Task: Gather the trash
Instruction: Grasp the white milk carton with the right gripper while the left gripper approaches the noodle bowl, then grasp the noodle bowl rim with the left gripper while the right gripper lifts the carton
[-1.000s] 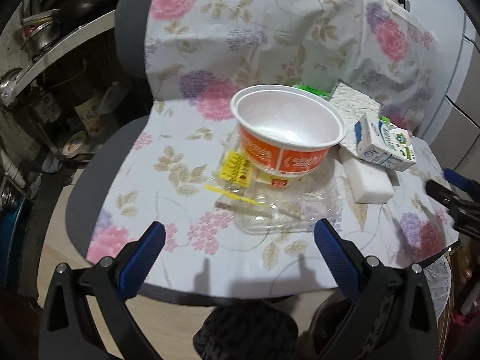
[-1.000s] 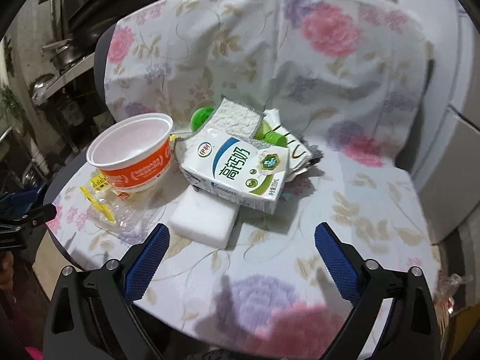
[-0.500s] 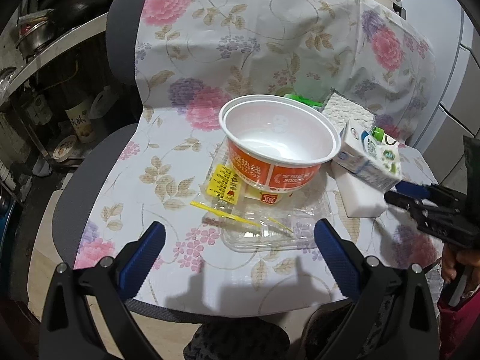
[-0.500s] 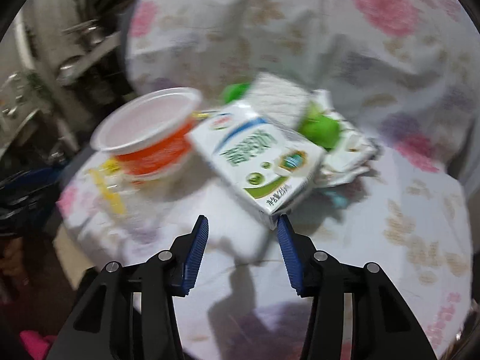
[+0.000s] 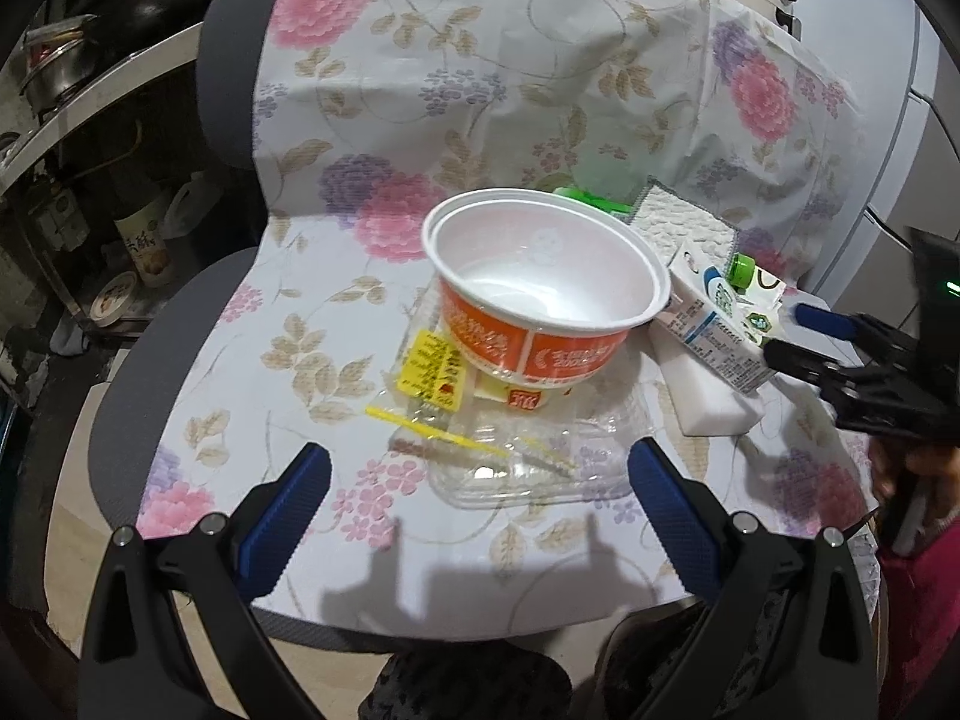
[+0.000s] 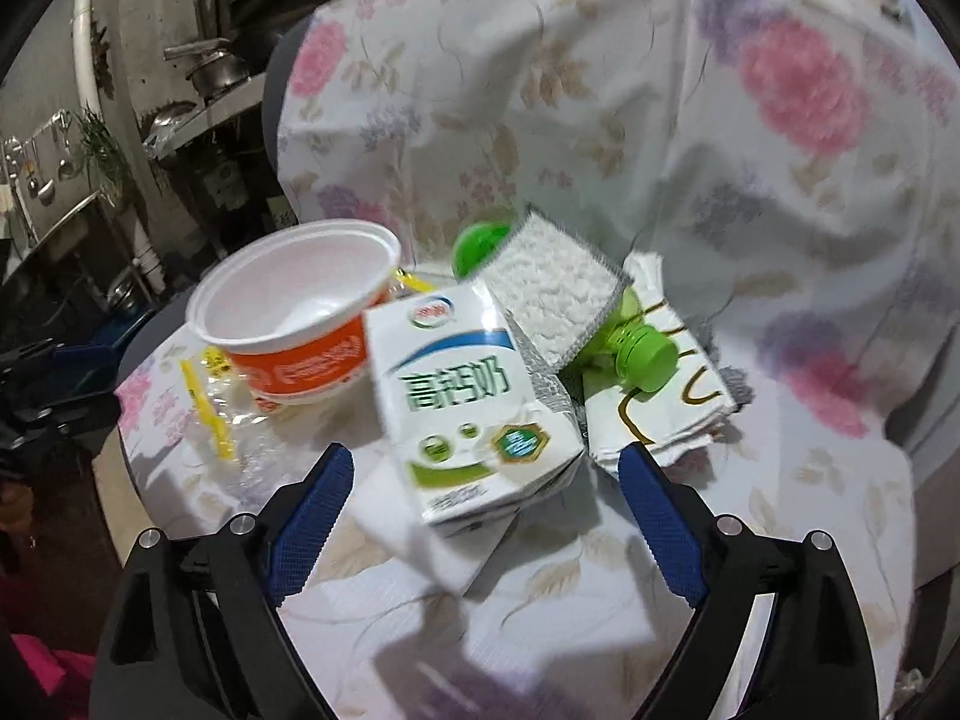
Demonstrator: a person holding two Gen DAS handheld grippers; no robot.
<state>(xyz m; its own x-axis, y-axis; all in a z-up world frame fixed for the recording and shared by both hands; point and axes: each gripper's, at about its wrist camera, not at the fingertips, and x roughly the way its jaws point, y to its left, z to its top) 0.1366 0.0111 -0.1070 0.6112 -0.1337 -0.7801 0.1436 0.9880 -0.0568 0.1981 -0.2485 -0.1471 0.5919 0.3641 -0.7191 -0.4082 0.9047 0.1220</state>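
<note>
Flanking the milk carton (image 6: pixel 474 402), right gripper (image 6: pixel 483 501) jaws just reopened wide.

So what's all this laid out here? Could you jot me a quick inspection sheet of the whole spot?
Surface: chair draped in a flowered cloth.
Job's things: empty noodle bowl sitting on a clear plastic tray with yellow packets; milk carton lying on a white sponge block.
Clutter: green-capped bottle, textured white cloth, folded napkins.
Grippers: left gripper open and empty; right gripper open after just widening, carton between the jaws, not pressed.
Cables: nothing seen.
Surroundings: shelves with pots, white cabinets.
</note>
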